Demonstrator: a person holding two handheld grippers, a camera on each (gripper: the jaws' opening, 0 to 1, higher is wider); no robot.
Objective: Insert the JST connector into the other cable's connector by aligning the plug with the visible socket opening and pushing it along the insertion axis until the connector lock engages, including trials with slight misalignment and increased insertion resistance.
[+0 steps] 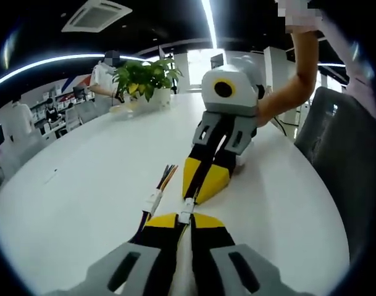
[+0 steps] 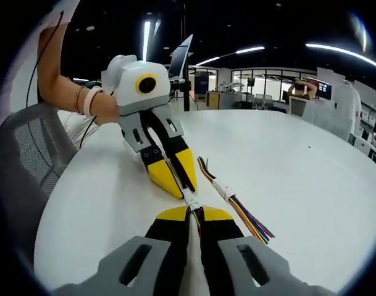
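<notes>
On the round white tabletop (image 1: 83,179), the small white JST connector (image 1: 186,212) is pinched tip to tip between the left gripper (image 1: 183,223) and right gripper (image 2: 192,213), both jaws pressed together on it. A spare multicoloured wire harness (image 2: 232,198) lies just beside, with open surface toward the far edge.

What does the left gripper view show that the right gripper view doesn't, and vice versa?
Left gripper view: a green potted plant and a ceiling air vent. Right gripper view: a pale wristband on the person's wrist and a tilted dark screen. Shared: the white round table, the left gripper and right gripper meeting tip to tip on the white JST connector, and a loose multicoloured cable beside them.
</notes>
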